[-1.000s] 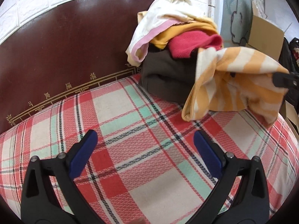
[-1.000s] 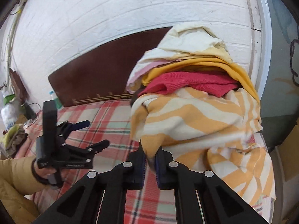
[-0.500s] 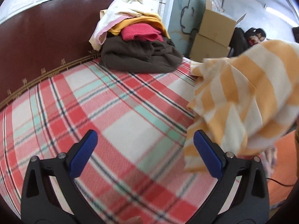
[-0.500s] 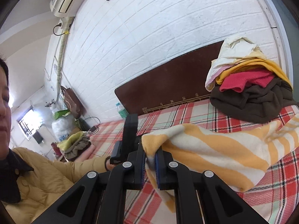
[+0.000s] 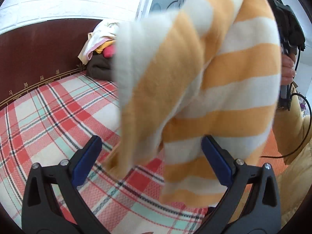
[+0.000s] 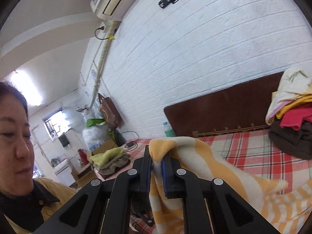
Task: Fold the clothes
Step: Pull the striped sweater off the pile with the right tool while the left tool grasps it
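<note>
My right gripper (image 6: 157, 168) is pinching a bunched edge of the orange-and-white striped garment (image 6: 210, 171) between its blue pads, jaws pressed tight on the cloth. From there the fabric drapes away to the right and down onto the plaid bedsheet (image 6: 253, 150).

In the left wrist view the same striped garment (image 5: 204, 81) hangs raised and fills most of the frame, its lower folds trailing down onto the bedsheet (image 5: 48, 120). My left gripper (image 5: 152, 156) is spread wide, holding nothing; the lower part of the cloth hangs between and just ahead of its two blue-padded fingers (image 5: 85, 159), close to the right one, though I cannot tell if it touches.

At the far corner of the bed, against the dark brown headboard (image 5: 39, 44), sits a pile of other clothes (image 6: 292, 124): a cream piece on top, then yellow, red, and dark brown at the bottom. Behind it rises a white brick wall (image 6: 195, 58).
</note>
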A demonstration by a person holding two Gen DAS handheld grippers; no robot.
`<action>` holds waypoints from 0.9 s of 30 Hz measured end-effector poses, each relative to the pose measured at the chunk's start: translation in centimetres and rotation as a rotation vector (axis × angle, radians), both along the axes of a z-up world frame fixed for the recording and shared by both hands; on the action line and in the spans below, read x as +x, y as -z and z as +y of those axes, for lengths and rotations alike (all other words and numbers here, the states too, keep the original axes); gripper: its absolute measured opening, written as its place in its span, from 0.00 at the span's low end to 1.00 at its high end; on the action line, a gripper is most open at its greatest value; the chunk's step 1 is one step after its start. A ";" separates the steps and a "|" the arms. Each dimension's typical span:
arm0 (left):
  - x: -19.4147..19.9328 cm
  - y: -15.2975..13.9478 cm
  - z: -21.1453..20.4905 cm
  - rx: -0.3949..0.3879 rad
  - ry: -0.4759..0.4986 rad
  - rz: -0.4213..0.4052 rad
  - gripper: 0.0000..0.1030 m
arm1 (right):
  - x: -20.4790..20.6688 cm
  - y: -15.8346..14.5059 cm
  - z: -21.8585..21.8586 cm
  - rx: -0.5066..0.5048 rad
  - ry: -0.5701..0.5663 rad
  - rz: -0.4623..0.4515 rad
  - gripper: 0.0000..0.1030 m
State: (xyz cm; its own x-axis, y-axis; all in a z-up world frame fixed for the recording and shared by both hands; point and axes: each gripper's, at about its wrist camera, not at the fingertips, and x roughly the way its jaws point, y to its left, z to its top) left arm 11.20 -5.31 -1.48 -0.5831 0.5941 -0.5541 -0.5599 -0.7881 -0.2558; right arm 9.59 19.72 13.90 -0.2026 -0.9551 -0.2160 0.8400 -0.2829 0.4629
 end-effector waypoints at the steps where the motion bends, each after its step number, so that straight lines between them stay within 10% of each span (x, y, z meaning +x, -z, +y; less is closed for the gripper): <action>1: 0.3 0.5 -0.7 0.006 -0.007 -0.018 1.00 | 0.6 0.3 -0.6 0.010 -0.014 -0.003 0.11; 5: 1.4 2.9 -3.9 0.024 -0.032 -0.109 0.84 | 1.4 5.2 -2.7 0.164 -0.035 -0.090 0.13; 10: 2.9 6.2 -5.6 -0.047 -0.043 -0.226 0.33 | 2.9 14.1 -4.9 0.467 -0.079 -0.193 0.15; 15: 5.0 6.9 -5.6 -0.104 -0.005 -0.219 0.34 | 6.6 17.9 -5.6 0.786 -0.201 -0.137 0.30; 22: 6.4 7.3 -4.8 -0.168 0.001 -0.223 0.57 | 1.0 10.3 -2.8 0.518 -0.082 -0.029 0.58; 27: 5.2 8.1 -4.9 -0.151 -0.037 -0.269 0.57 | -7.4 15.0 -6.9 0.677 -0.014 -0.178 0.70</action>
State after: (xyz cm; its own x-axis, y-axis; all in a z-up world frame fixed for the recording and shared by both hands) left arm 16.40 -10.24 -9.57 -0.4234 0.4750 -0.7715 -0.4587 -0.8467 -0.2696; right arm 2.20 12.78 -1.14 -0.0972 -0.6007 -0.7935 0.7736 -0.5473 0.3196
